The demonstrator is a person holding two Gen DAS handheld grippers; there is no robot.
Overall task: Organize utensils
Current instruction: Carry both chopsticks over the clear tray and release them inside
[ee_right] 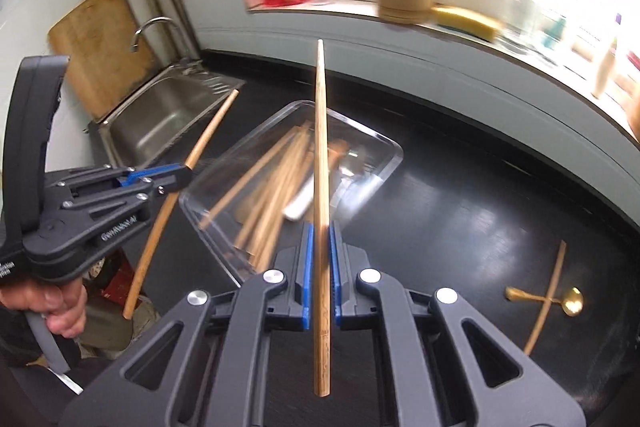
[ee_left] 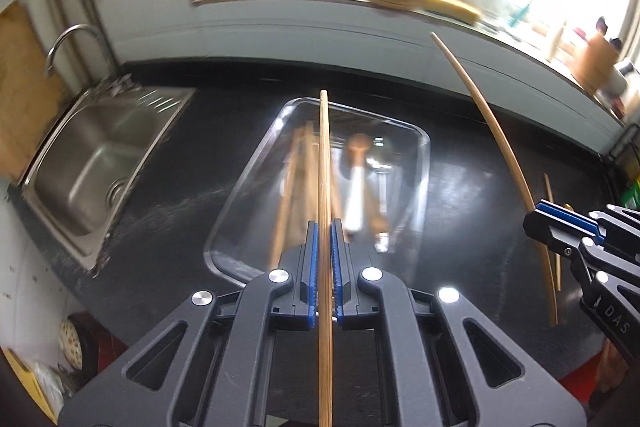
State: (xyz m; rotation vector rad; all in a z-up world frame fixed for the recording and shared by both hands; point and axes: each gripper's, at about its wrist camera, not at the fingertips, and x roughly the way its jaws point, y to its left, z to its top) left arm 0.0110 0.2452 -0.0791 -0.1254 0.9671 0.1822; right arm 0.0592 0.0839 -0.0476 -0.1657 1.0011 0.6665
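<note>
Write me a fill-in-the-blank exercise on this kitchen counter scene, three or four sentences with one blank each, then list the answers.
1. The left gripper is shut on one wooden ____.
2. The clear tray on the black counter already holds several chopsticks and a white-handled ____.
3. On the counter to the right, a loose chopstick lies across a gold ____.
4. To the left of the tray, set into the counter, is a steel ____.

Missing words: chopstick; spoon; spoon; sink

Both wrist views look steeply down (sharing glass tray point(ee_left: 256, 151))
</note>
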